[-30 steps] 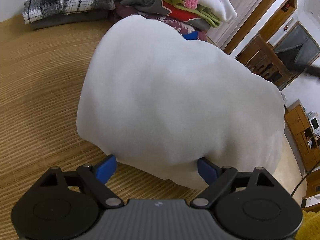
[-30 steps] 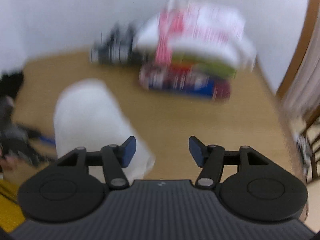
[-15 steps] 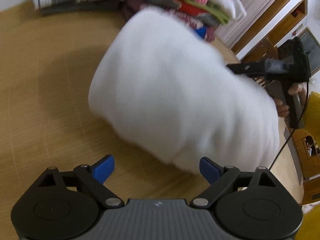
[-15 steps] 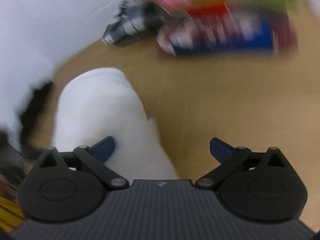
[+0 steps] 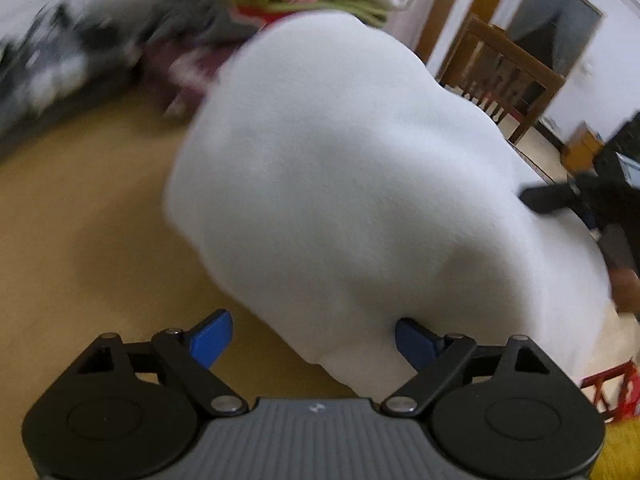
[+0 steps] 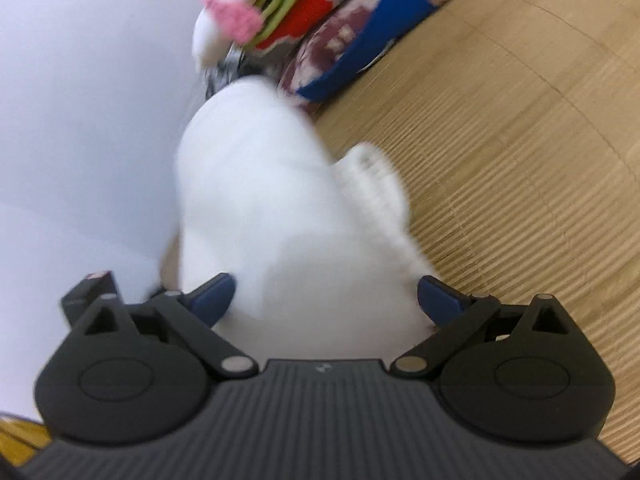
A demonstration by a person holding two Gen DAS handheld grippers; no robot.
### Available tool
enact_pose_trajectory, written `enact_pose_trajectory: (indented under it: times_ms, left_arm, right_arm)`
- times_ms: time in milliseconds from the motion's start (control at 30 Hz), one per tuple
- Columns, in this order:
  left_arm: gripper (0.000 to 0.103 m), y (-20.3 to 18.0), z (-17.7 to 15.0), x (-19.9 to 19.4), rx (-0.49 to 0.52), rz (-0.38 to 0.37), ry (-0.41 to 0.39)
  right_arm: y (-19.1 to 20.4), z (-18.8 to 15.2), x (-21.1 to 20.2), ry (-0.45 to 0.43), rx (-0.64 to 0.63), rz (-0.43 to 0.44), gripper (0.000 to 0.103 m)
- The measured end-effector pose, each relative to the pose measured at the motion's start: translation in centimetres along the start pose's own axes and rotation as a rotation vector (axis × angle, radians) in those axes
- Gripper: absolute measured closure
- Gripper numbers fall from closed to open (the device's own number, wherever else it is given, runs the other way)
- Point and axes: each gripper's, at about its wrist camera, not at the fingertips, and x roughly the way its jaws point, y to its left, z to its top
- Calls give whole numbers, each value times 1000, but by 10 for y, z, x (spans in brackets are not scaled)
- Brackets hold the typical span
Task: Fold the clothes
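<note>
White fleece fills both views — the white garment (image 5: 340, 184) lies bundled on the woven mat (image 5: 80, 248), which reads as ribbed straw-coloured matting in your right wrist view.

Left side first: your left gripper (image 5: 312, 338) stands wide, blue pads spread. Its left pad hangs over bare mat, its right pad sits at the near edge of the garment's bulge; neither pad presses cloth, so call it released. The garment's near lobe lies between the fingers and in front of them.

Behind it, the stack of folded clothes (image 5: 256, 8) — white, pink, green, red, maroon — blurred, against the wall. Right edge of that view shows your right gripper (image 6: 326, 300) as a dark shape at the garment's far side.

Right wrist view: jaws spread fully, having just been opening. The garment sits between the pads; contact is probably none, though blur makes the left pad's edge hard to judge. A ribbed cuff or hem sticks out to the right. The stack lies beyond, near the garment's far end.
</note>
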Motion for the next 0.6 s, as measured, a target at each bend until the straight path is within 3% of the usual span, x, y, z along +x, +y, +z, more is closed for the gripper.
enact_pose_trajectory:
  times_ms: [67, 200, 433, 600]
  left_arm:
    - [16, -3, 30, 13, 56, 16, -31]
    - [18, -11, 87, 45, 79, 17, -62]
    - [14, -34, 114, 77, 67, -18, -72]
    - [4, -36, 110, 76, 97, 0, -56]
  right_arm:
    - [1, 12, -3, -53, -17, -4, 10]
    - [1, 57, -10, -144, -66, -63, 12]
    - [-20, 131, -2, -195, -146, -159, 17]
    - [-29, 114, -10, -216, -116, -174, 17]
